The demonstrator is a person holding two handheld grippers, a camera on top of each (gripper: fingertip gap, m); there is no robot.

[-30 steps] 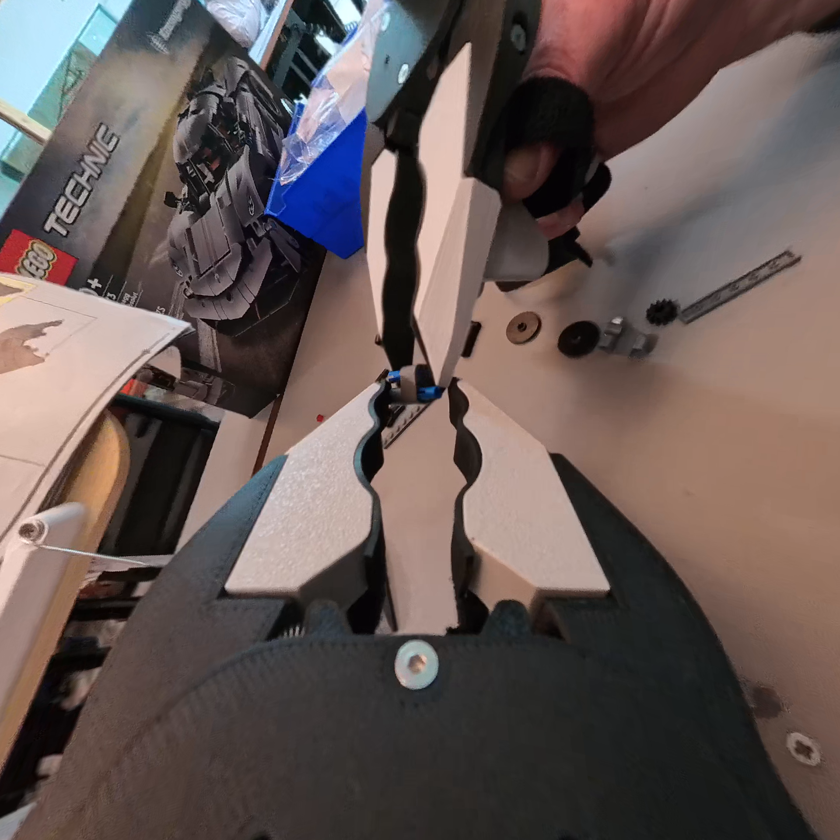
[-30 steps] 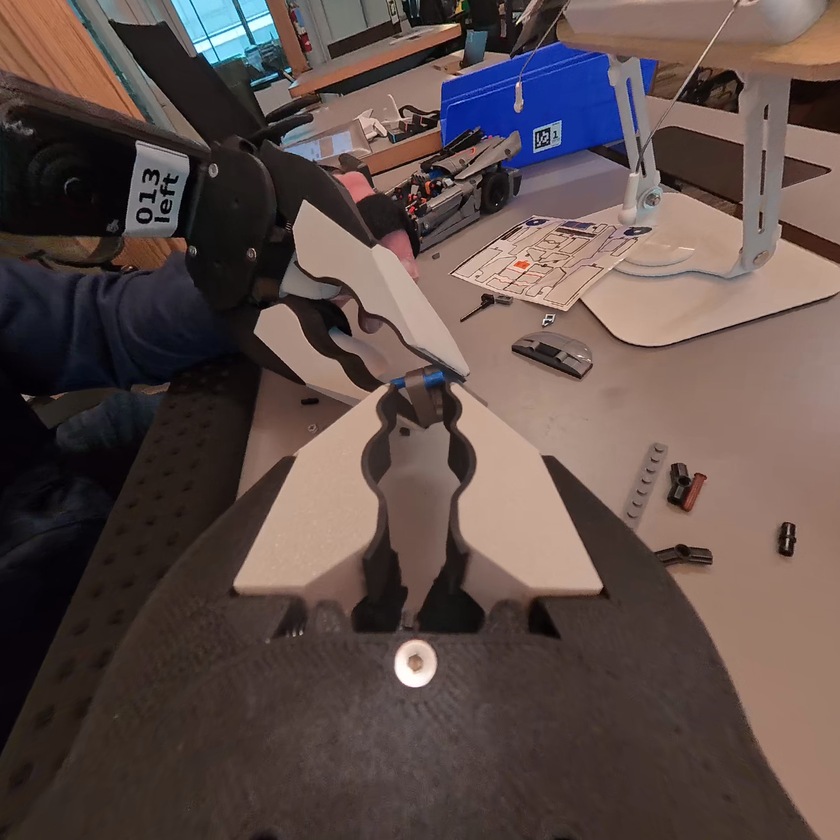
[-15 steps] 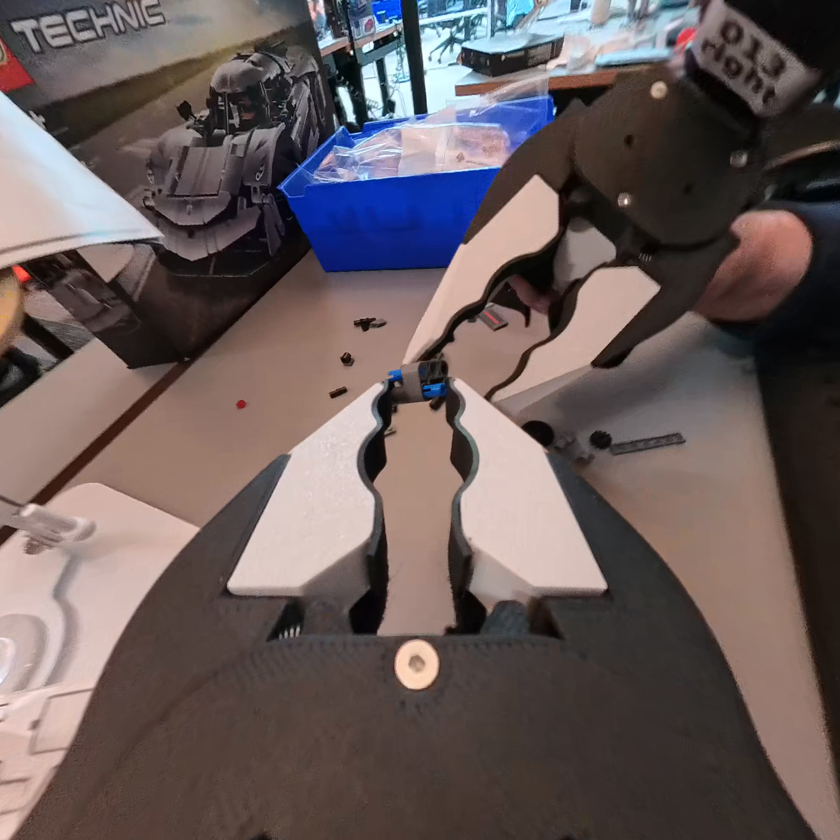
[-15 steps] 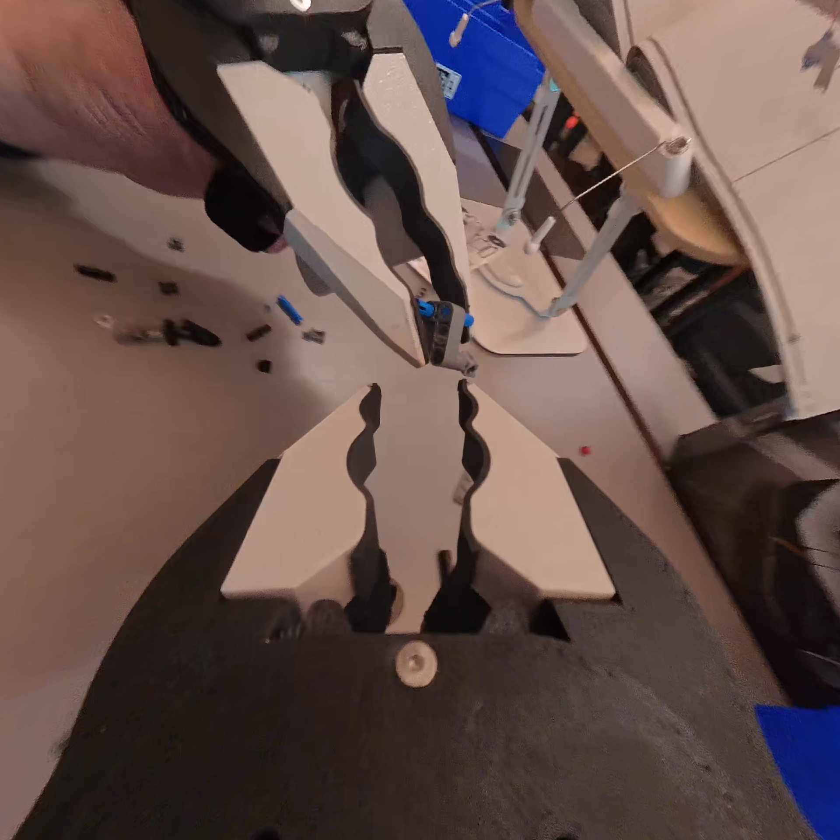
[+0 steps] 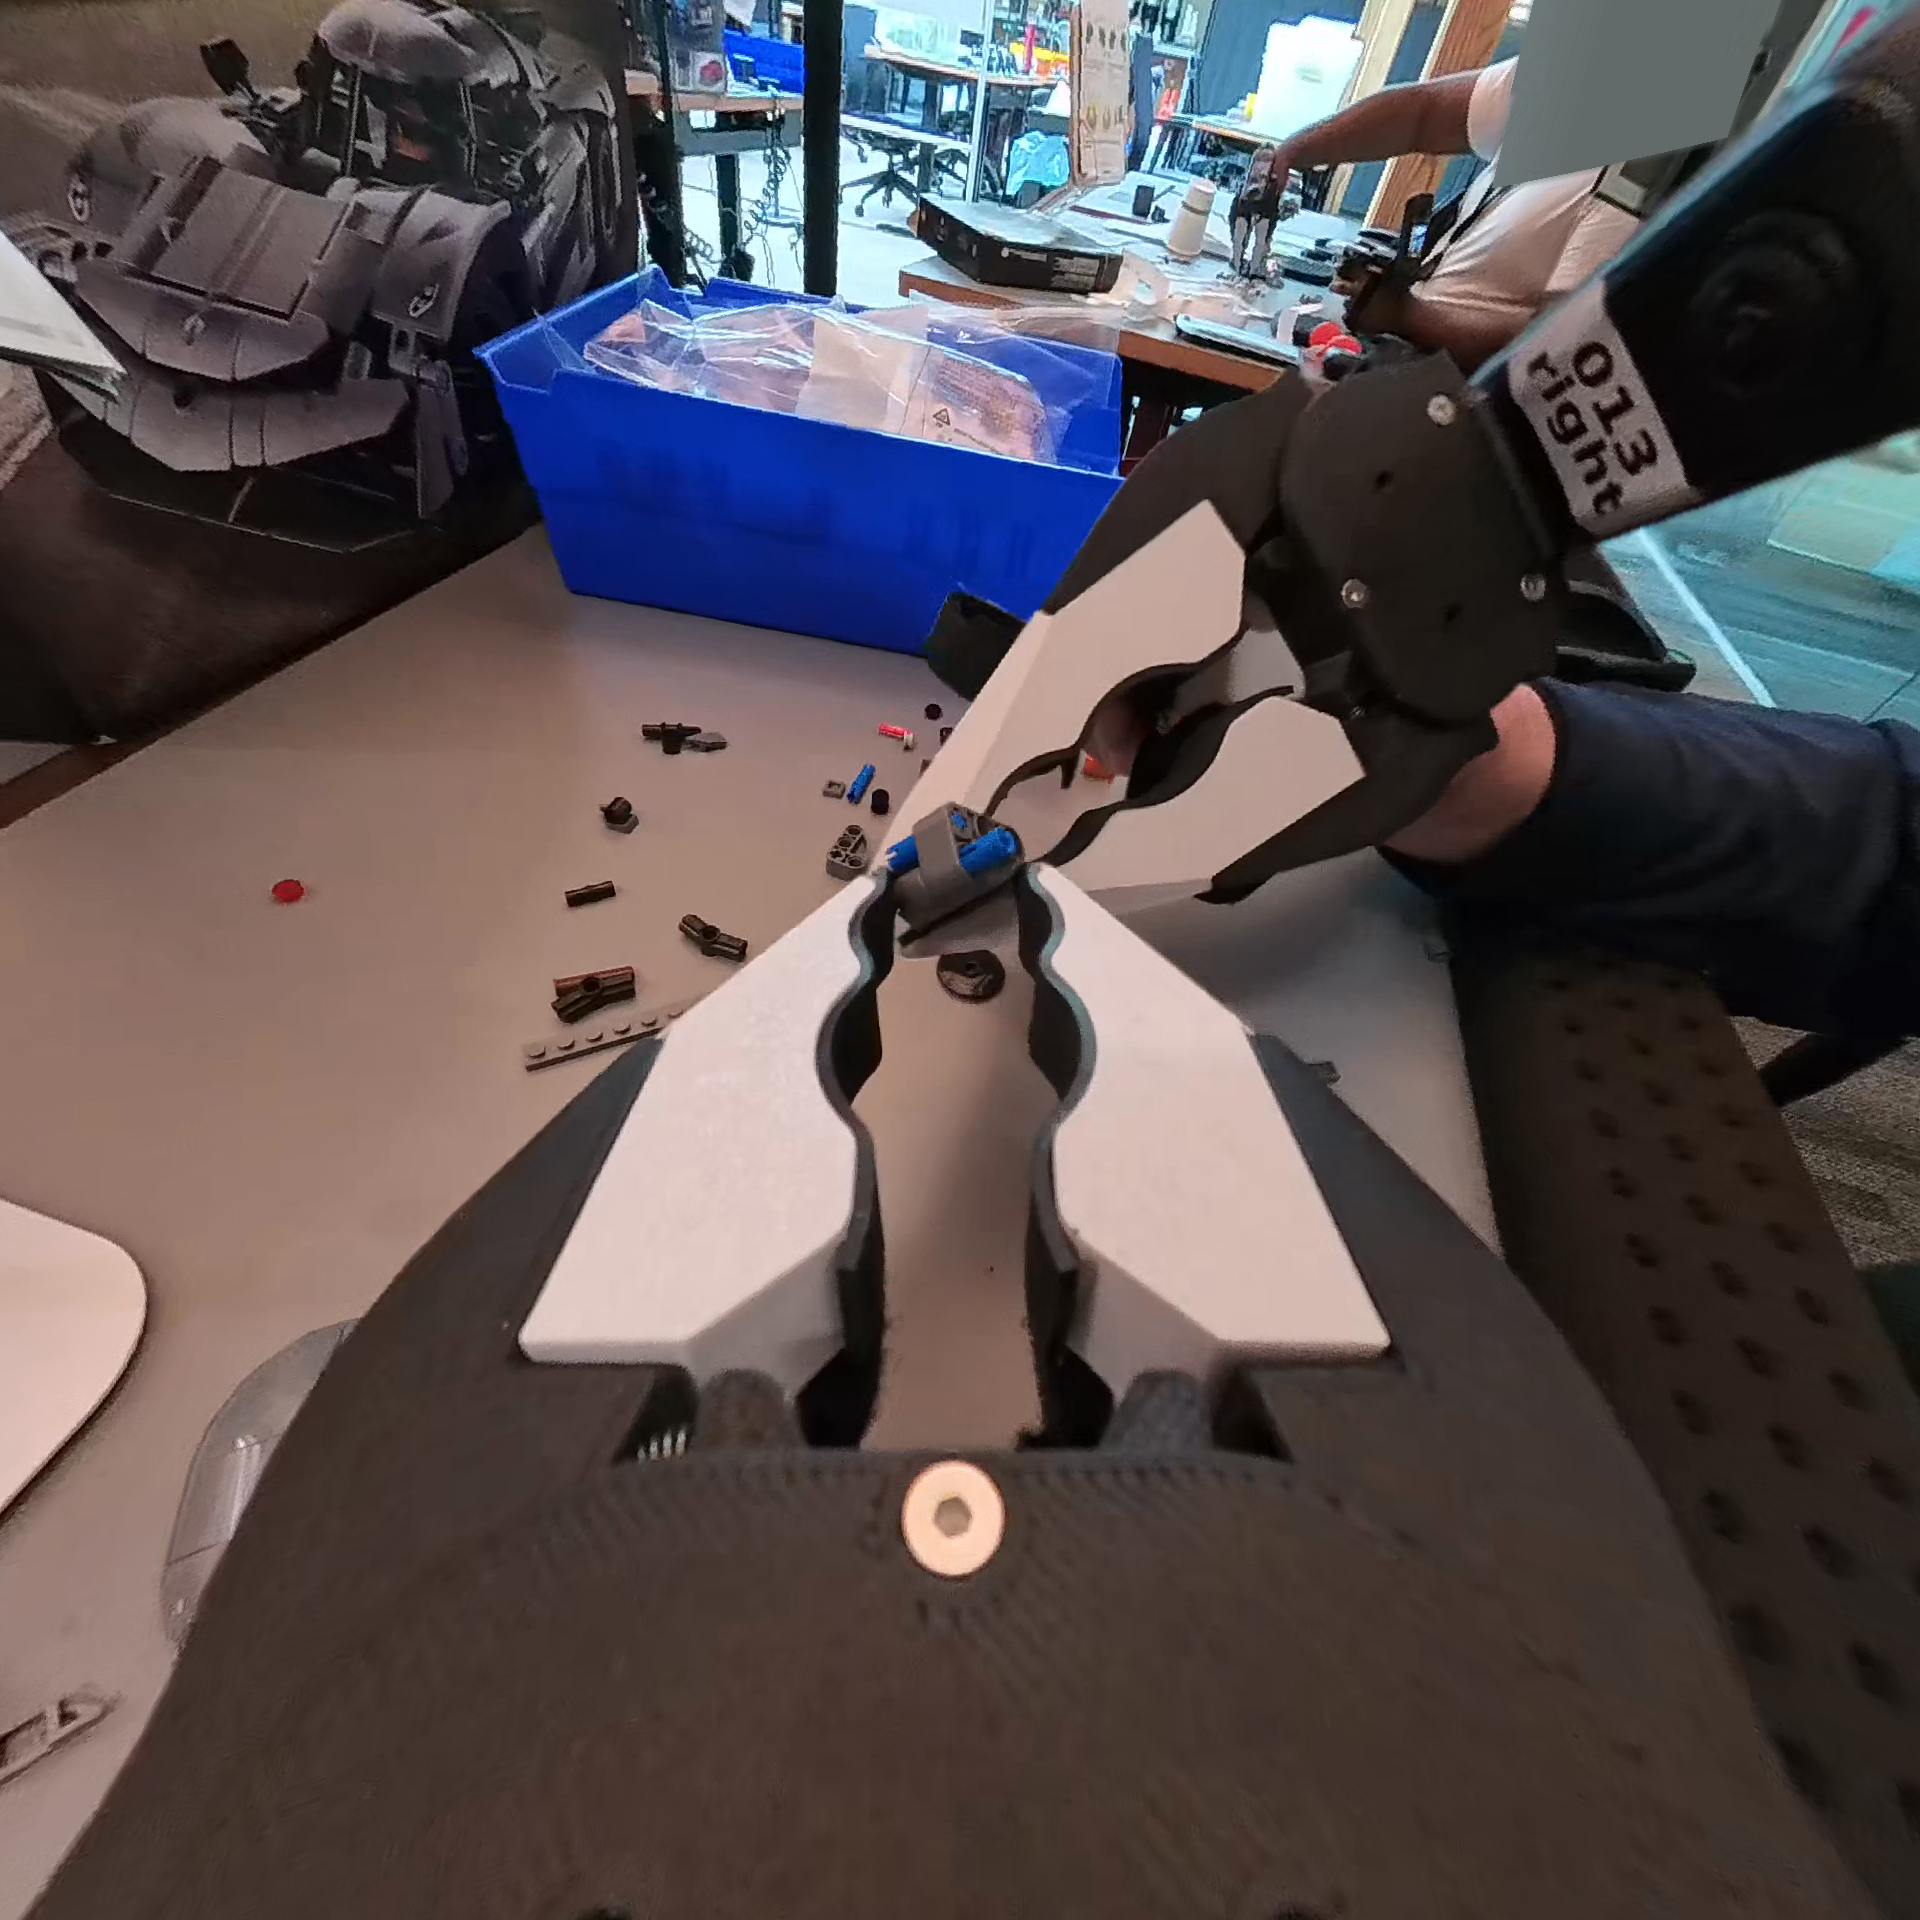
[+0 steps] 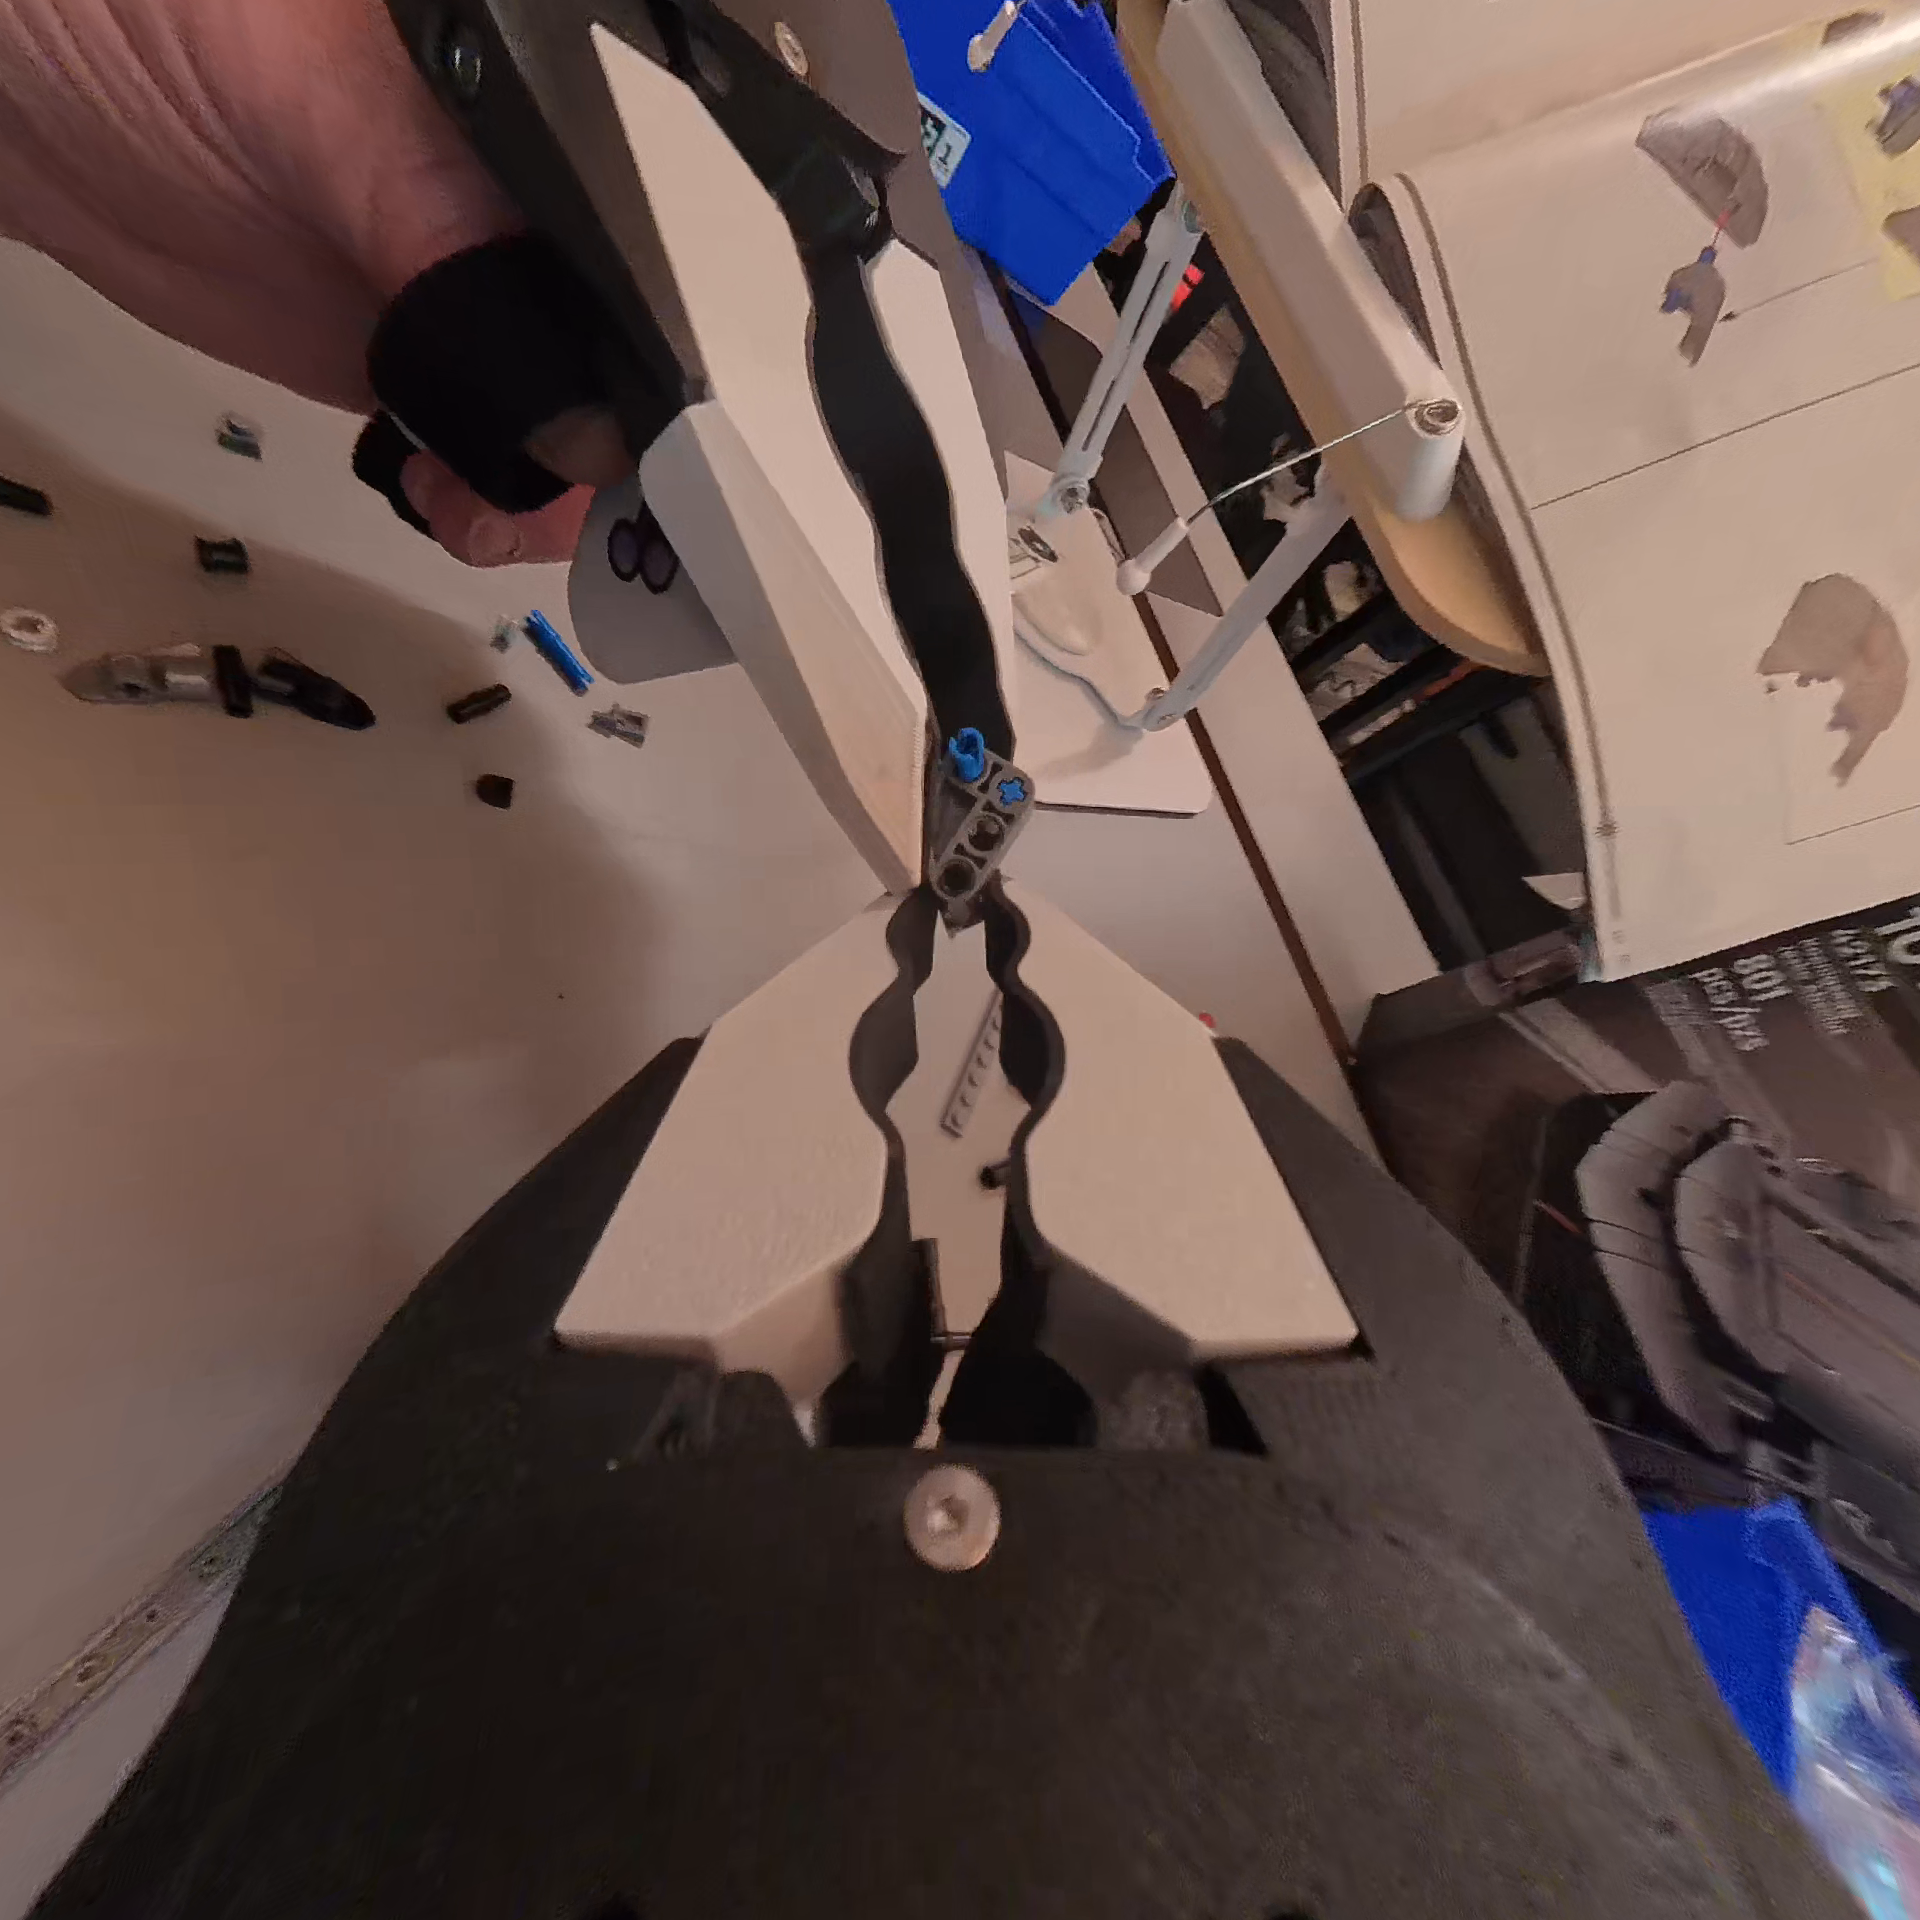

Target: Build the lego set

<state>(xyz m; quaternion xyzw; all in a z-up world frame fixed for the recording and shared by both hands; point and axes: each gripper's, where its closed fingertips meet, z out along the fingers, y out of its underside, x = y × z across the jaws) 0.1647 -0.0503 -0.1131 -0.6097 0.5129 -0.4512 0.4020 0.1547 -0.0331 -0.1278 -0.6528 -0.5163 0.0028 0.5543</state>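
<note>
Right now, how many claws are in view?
2. The left claw grips a small grey piece; the right claw faces it, its tips on the same piece. No others seen.

Table (image 5: 260,1091): grey top, fills my near left.
Stand base (image 5: 52,1320): white with a rounded corner, at the table's near left edge.
Stand arm (image 6: 1226,623): thin white struts and a wire, clearest in my right wrist view.
Blue bin (image 5: 790,499): far on the table, clear bags (image 5: 831,364) inside.
Far desk (image 5: 1164,338): beyond the bin, I see a flat black box (image 5: 1013,249) on it.
Person (image 5: 1496,239): far right in a white shirt, arm stretched over that desk.
</note>
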